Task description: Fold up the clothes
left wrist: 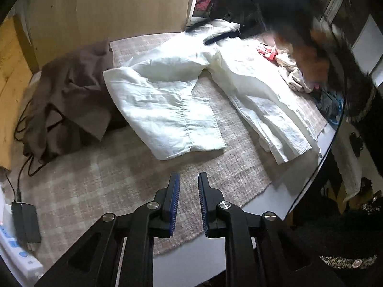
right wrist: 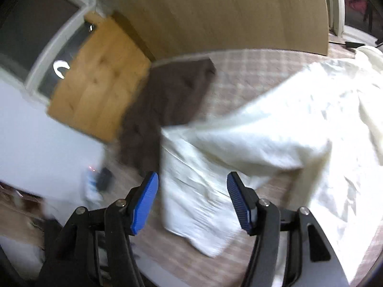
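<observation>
A: Where are the trousers (left wrist: 167, 110)?

B: Spread on the blanket (left wrist: 107, 191), both legs splayed apart, one leg end just beside the brown cloth (left wrist: 69, 95). Not folded as they lie.

A: And the claws?

B: Left gripper (left wrist: 189, 186) has a narrow gap, holding nothing, over bare blanket short of the trousers. Right gripper (right wrist: 192, 186) is spread wide and empty, above the nearer leg end.

A: Risks?

B: That view is blurred, so I judge the right one is moving fast; a hasty pinch could bunch the thin fabric or catch the blanket too. The brown cloth sits close enough to get dragged along. A cable (left wrist: 24, 162) beyond it could snag.
</observation>
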